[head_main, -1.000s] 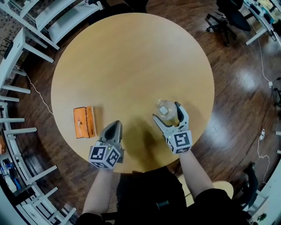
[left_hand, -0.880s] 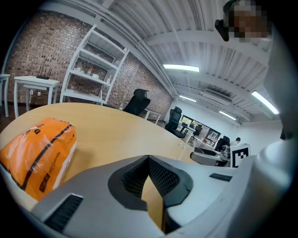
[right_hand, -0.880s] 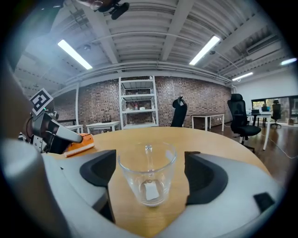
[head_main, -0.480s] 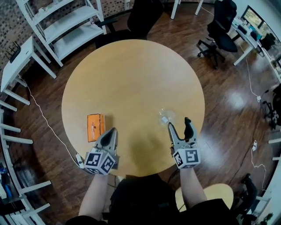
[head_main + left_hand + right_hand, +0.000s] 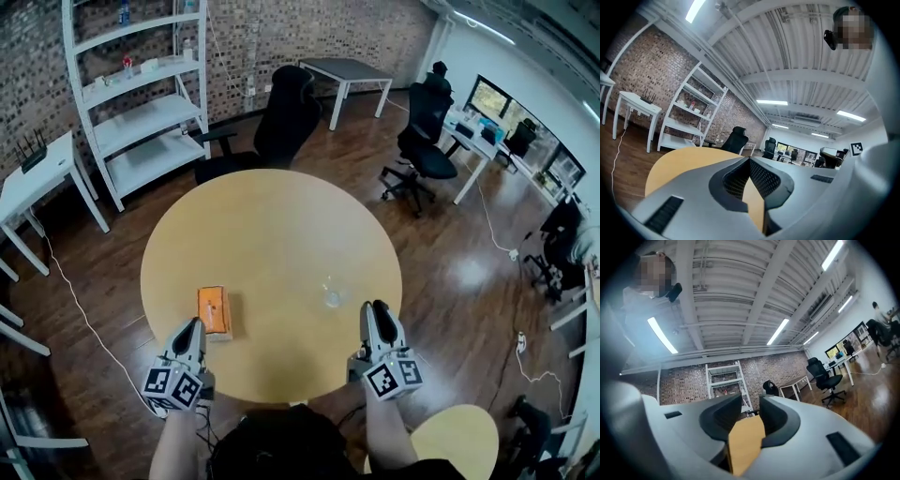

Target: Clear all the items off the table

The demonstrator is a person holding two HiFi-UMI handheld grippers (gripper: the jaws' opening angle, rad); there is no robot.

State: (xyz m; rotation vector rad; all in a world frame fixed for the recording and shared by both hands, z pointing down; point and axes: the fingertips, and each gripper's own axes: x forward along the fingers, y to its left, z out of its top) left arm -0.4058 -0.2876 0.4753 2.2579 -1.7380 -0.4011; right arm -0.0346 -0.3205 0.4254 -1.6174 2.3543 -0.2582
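A round wooden table (image 5: 272, 244) carries an orange box (image 5: 214, 311) at its near left and a clear glass (image 5: 333, 291) at its near right. My left gripper (image 5: 193, 326) hovers at the near edge, just this side of the box, shut and empty; in the left gripper view its jaws (image 5: 749, 159) meet over the tabletop (image 5: 679, 159). My right gripper (image 5: 375, 309) hangs just short of the glass, apart from it. Its jaws (image 5: 750, 401) have just been closing, and a narrow gap remains with nothing between them.
White shelving (image 5: 141, 103) and a white side table (image 5: 37, 178) stand at the far left. Black office chairs (image 5: 286, 117) (image 5: 422, 131) sit beyond the table. A wooden stool seat (image 5: 459, 436) is by my right side. A cable (image 5: 84, 309) lies on the floor.
The right gripper drew back from around the glass and its jaws narrowed. Both grippers pulled back to the near edge, and the view lifted, taking in the room.
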